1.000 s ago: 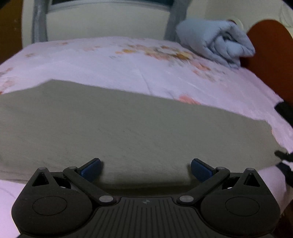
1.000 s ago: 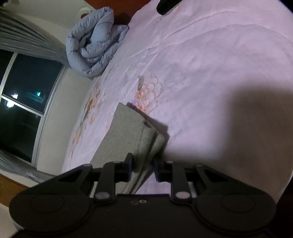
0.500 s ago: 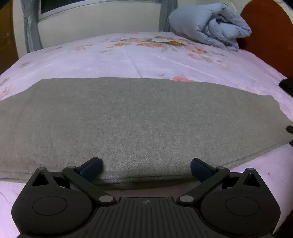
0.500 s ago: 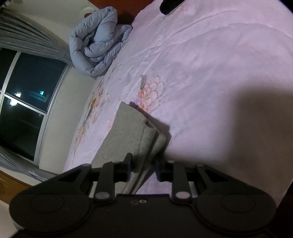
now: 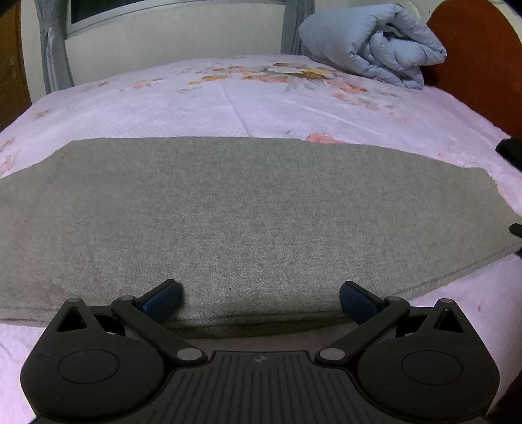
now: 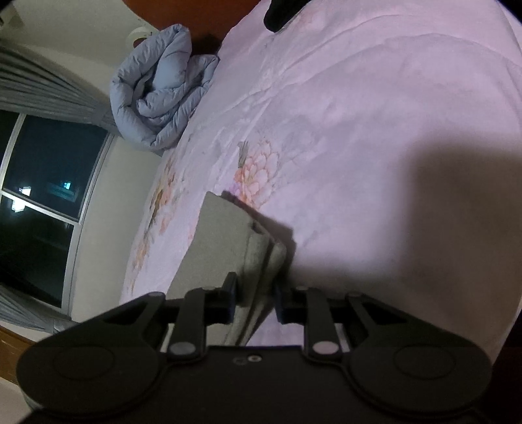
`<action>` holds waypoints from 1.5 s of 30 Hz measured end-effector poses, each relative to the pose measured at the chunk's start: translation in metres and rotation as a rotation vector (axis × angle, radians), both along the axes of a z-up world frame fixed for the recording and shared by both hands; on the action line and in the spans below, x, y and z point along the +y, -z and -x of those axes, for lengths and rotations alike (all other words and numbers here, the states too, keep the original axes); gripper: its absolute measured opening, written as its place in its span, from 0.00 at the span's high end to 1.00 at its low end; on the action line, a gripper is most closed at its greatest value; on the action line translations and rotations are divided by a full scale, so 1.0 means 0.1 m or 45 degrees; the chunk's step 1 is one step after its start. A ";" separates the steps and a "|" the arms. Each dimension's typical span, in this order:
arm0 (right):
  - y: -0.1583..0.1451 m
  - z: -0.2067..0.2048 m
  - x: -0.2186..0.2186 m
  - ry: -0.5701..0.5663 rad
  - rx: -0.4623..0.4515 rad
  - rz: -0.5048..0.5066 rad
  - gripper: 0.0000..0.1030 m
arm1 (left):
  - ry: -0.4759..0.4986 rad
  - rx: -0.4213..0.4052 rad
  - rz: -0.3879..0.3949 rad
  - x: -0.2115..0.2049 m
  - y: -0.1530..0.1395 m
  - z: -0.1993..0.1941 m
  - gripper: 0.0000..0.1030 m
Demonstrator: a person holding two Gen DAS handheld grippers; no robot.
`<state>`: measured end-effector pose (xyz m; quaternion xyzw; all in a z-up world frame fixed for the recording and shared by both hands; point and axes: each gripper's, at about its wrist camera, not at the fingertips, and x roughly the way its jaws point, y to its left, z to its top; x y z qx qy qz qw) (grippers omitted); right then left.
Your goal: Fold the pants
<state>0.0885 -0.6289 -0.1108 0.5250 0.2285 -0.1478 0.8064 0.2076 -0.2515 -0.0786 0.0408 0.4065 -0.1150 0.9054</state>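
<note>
The grey-green pants (image 5: 248, 208) lie folded lengthwise as a long flat band across the pink flowered bed (image 5: 228, 107). My left gripper (image 5: 261, 298) is open, its blue-padded fingers spread wide at the near long edge of the pants, holding nothing. In the right wrist view the pants' end (image 6: 225, 234) shows stacked layers. My right gripper (image 6: 254, 298) is closed on the edge of those layers at that end, turned on its side.
A rolled light-blue duvet (image 5: 375, 42) lies at the far right of the bed by the brown headboard (image 5: 476, 49). A window with grey curtains (image 6: 36, 182) is beyond the bed. A dark object (image 6: 280, 13) lies near the headboard.
The left wrist view has levelled out and the pants now lie flatter and squarer in it. The right gripper has stayed closed on the pants' end and shifted slightly.
</note>
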 end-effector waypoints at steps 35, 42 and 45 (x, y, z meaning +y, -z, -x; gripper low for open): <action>-0.41 -1.36 3.72 -1.133 0.000 0.550 0.92 | -0.495 -0.131 0.126 3.01 -0.36 0.07 0.00; -0.40 -1.19 3.89 -1.132 -0.072 0.696 0.91 | -0.525 -0.099 0.178 3.15 -0.13 0.13 0.00; -0.61 -1.19 3.90 -1.119 -0.156 0.705 0.91 | -0.513 -0.122 0.157 3.06 -0.14 0.12 0.00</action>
